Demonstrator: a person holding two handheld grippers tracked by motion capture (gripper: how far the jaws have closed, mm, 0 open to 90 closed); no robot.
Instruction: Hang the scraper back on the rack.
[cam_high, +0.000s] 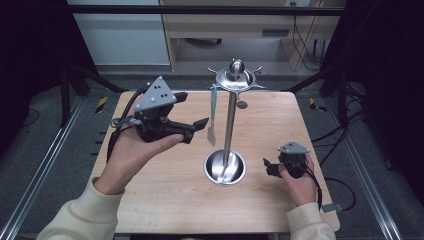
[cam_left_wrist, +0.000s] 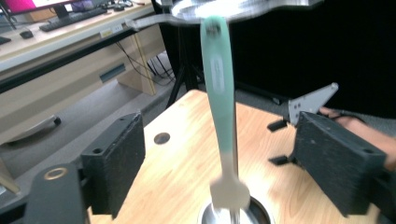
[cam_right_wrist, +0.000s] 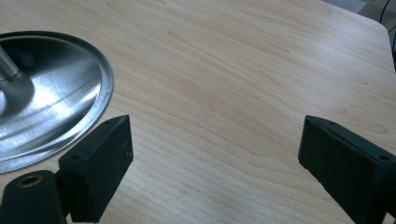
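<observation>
Nearest me, my right gripper (cam_high: 270, 168) sits low on the wooden table (cam_high: 165, 200), beside the round steel base (cam_high: 225, 167) of the utensil stand. In the right gripper view its jaws stand wide apart with nothing but bare wood between them, so I count it idle.

Farther up, my left gripper (cam_high: 192, 118) is raised and points across at the green-handled utensil (cam_high: 212, 116). That utensil hangs from a hook on the stand's top ring (cam_high: 235, 79), its pale working end dangling above the base, beside the upright pole (cam_high: 229, 127). In the left gripper view the handle (cam_left_wrist: 219, 93) sits midway between the two black pads (cam_left_wrist: 114, 163), which stand well clear of it on both sides; the jaws are spread wide and grip nothing.

My reading: the hanging step is done and the release is made. The utensil looks blurred, so it may be swinging. Next I would draw the left gripper straight back without brushing the handle, or I could knock it off its hook.
</observation>
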